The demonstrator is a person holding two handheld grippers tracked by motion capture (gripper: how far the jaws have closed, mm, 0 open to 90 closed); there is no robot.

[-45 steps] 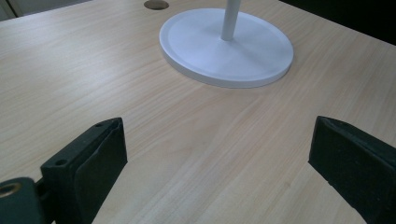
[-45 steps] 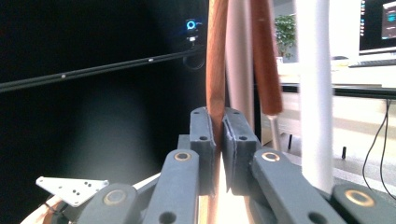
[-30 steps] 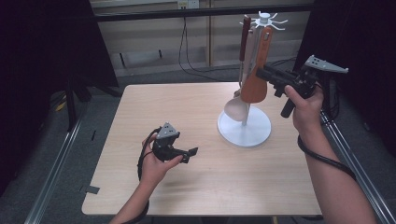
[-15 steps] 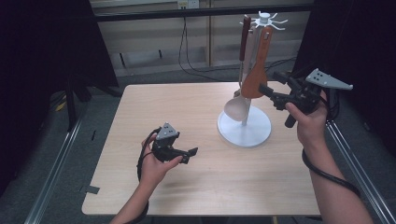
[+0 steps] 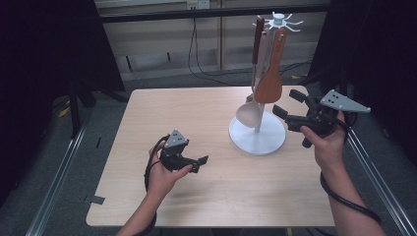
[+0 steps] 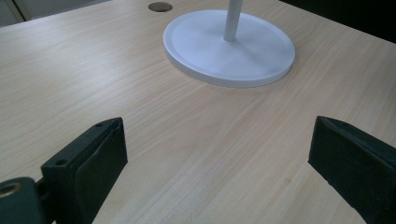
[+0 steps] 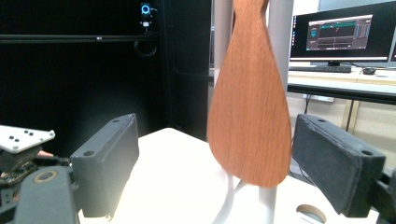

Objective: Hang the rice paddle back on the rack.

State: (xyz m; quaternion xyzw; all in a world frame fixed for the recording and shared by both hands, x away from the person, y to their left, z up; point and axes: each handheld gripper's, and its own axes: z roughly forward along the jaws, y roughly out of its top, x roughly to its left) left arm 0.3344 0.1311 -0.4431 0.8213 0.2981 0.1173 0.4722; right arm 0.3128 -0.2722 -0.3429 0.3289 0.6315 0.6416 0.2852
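Observation:
A white utensil stand (image 5: 257,136) sits on the right half of the wooden table (image 5: 196,113). From its top hang a wooden spatula (image 5: 270,83) and a pale spoon (image 5: 247,114) with a brown handle. My right gripper (image 5: 286,102) is held level just right of the spatula. Its jaws have just been opening and are open, with the spatula blade (image 7: 247,112) hanging ahead between them, untouched by the right gripper (image 7: 215,140). My left gripper (image 5: 199,163) rests low over the table's front left, open and empty. The left gripper (image 6: 219,135) faces the stand's base (image 6: 229,46).
A round cable hole (image 6: 160,6) lies in the table behind the stand. The same hole (image 7: 310,212) is near the pole's foot. A lit monitor (image 7: 343,32) stands on a desk beyond. Metal rails (image 5: 59,187) run along the floor beside the table.
The right gripper, which was at the spatula blade, has opened and drawn back to the right and down. The spatula stays hanging. The left hand has not moved.

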